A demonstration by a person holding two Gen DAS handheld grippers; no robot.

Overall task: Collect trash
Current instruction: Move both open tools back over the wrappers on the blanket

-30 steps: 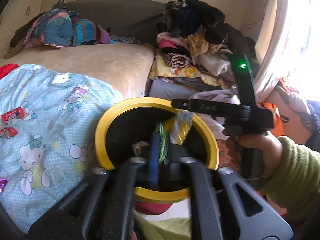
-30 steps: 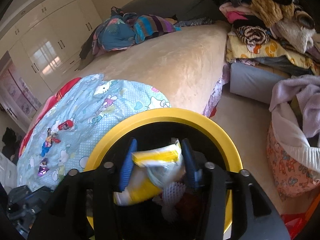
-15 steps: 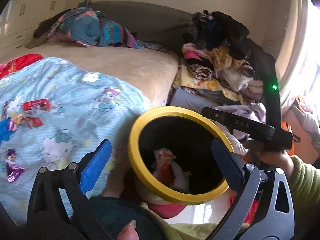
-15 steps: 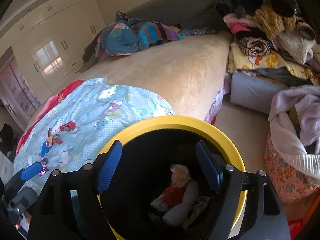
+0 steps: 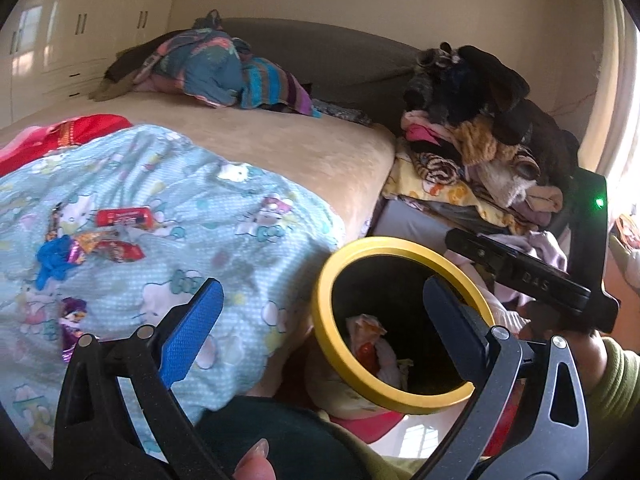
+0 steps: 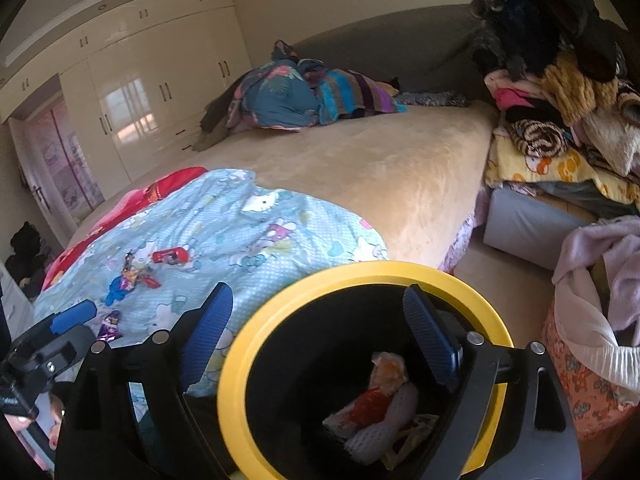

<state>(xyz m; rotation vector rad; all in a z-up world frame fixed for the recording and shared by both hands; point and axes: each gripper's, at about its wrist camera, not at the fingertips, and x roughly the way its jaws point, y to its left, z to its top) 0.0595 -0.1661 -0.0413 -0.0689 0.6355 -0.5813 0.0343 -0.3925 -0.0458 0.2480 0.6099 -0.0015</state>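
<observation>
Both hand-held grippers are empty, so this looks like the gap between one drop and the next pickup. The left hand-held gripper (image 5: 320, 320) hangs with its jaws spread wide, one blue pad over the quilt (image 5: 240, 240), the other over the bin (image 5: 396, 244). The right hand-held gripper (image 6: 320, 332) is likewise released, jaws apart, straddling the bin's yellow rim and tilted down toward it. Crumpled trash (image 6: 376, 400) lies at the bottom of the bin, which stands against the bed's edge. More wrappers (image 5: 120, 218) sit in a loose cluster on the quilt, well apart from the bin. The next move, I'd judge, is a swing leftward to that cluster, closing on one thin wrapper without pinching the soft fabric beneath.
</observation>
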